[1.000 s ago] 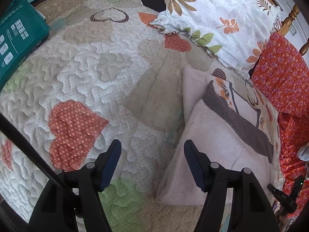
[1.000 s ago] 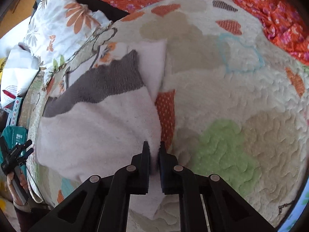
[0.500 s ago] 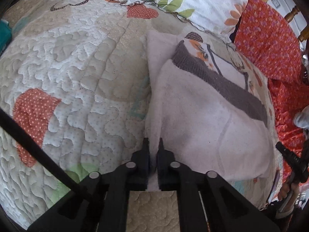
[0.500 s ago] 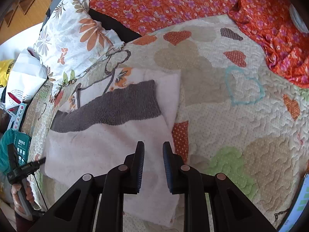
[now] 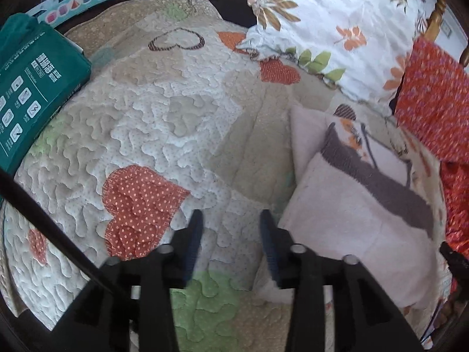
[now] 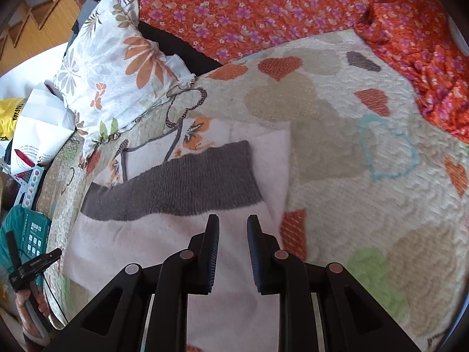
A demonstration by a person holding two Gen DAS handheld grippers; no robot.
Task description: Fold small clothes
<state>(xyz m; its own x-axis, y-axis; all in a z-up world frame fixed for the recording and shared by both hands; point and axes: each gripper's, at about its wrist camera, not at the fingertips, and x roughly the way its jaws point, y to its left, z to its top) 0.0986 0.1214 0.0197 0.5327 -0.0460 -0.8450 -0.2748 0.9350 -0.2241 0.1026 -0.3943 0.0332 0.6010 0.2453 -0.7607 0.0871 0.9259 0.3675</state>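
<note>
Garment (image 6: 164,234): small, pale pink, soft fleecy knit with a wide grey ribbed band (image 6: 176,187) across it, folded into a rough rectangle. A pink flap sticks out past the band, plus a white panel with orange flower print and thin dark straps. It lies flat on the quilt (image 6: 351,135), on the side toward the floral pillow (image 6: 117,67).

Quilt: stippled stitching, cream/beige with appliqué hearts in orange polka-dot, beige, green and a teal outline.

Right gripper (image 6: 233,252): over the garment's near pink part, black fingers with ribbed blue pads, jaws apart, nothing between them. Can't tell if the tips touch the fabric.

Left gripper (image 5: 231,246): over bare quilt just beside the garment's edge (image 5: 351,220), jaws spread wide, holding nothing. Motion-blurred. The person's hand on it (image 6: 32,302) shows in the right wrist view, beyond the garment's far edge.

Around the garment: the pillow is white cotton with orange and brown leaf print and a ruffled edge, touching the quilt. Orange floral sheet (image 6: 263,8) is bunched past the quilt. Green printed pack (image 5: 32,88) sits on the quilt's far corner, well apart from the garment. White bags (image 6: 38,129) beside the pillow. Nothing lies on the garment.
</note>
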